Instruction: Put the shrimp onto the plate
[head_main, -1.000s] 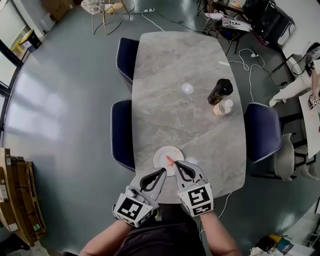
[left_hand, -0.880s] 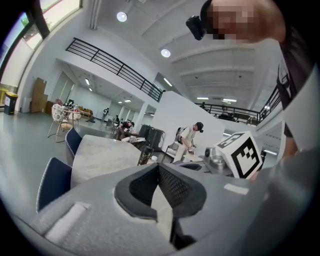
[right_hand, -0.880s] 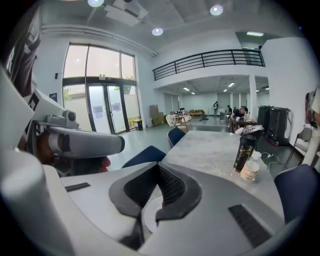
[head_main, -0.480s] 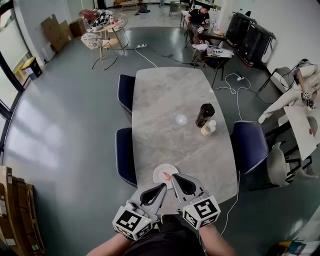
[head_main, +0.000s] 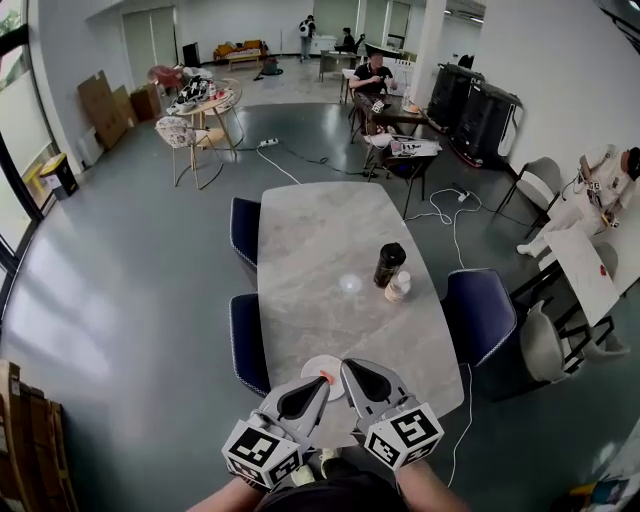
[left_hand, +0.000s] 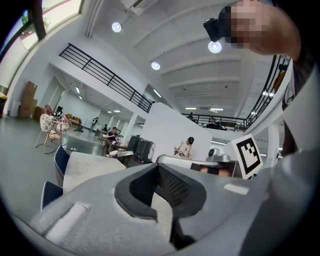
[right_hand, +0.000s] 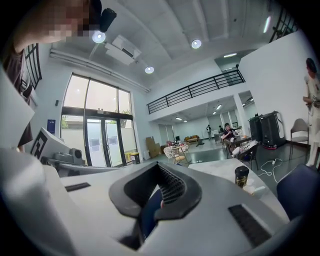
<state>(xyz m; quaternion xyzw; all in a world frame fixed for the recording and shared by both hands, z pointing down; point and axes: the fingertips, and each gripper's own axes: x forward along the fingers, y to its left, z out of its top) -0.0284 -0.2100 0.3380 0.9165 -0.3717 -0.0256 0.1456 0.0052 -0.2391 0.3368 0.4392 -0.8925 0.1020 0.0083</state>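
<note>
A small white plate (head_main: 311, 368) sits near the front edge of the grey marble table (head_main: 320, 240). On its right part lies an orange shrimp (head_main: 326, 376). In the head view my left gripper (head_main: 321, 384) points at the plate's near rim, just below the shrimp. It is shut with nothing in it. My right gripper (head_main: 346, 364) is just right of the plate, also shut and empty. The left gripper (left_hand: 158, 166) and the right gripper (right_hand: 159, 165) fill their own views, and neither view shows the plate or the shrimp.
A dark tumbler (head_main: 388, 264) and a small pale cup (head_main: 399, 287) stand at the table's right middle. A small clear disc (head_main: 349, 283) lies mid-table. Blue chairs (head_main: 248, 345) (head_main: 478, 315) flank the table. People sit at far tables.
The head view has tilted up, so the table looks smaller and more of the room shows. Both grippers stay shut beside the plate, and the shrimp rests on it throughout.
</note>
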